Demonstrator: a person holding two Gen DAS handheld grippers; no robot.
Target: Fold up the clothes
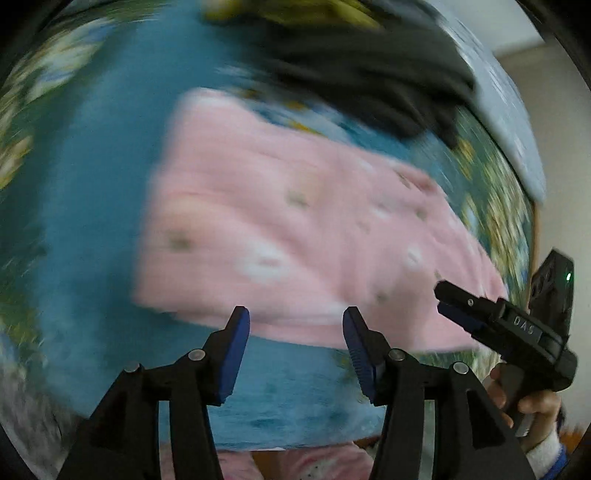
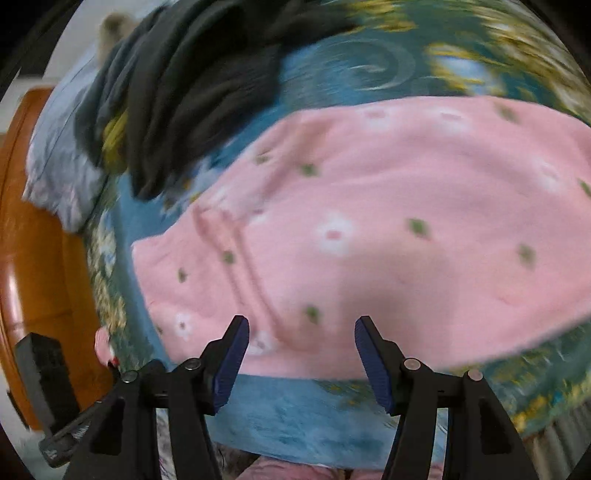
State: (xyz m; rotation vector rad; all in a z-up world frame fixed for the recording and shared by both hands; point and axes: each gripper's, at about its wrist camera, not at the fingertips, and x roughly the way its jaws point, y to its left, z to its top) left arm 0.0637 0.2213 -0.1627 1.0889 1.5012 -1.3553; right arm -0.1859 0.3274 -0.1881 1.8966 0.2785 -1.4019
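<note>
A pink fleece garment (image 1: pixel 295 229) with white flowers and green dots lies spread flat on a blue-green patterned bed cover (image 1: pixel 96 206). My left gripper (image 1: pixel 295 332) is open just above the garment's near edge, with nothing between its blue pads. In the right wrist view the same pink garment (image 2: pixel 388 236) fills the middle. There my right gripper (image 2: pixel 301 334) also stands open over the near hem, gripping nothing. The right gripper (image 1: pixel 454 302) shows at the right of the left wrist view, held by a hand (image 1: pixel 532 402) over the garment's right corner.
A heap of dark grey clothes (image 2: pixel 192 88) lies at the back of the bed, with something yellow (image 1: pixel 295 11) beyond it. A pale blue pillow (image 2: pixel 59 162) sits by the wooden bed frame (image 2: pixel 33 240). The bed's front edge runs just below both grippers.
</note>
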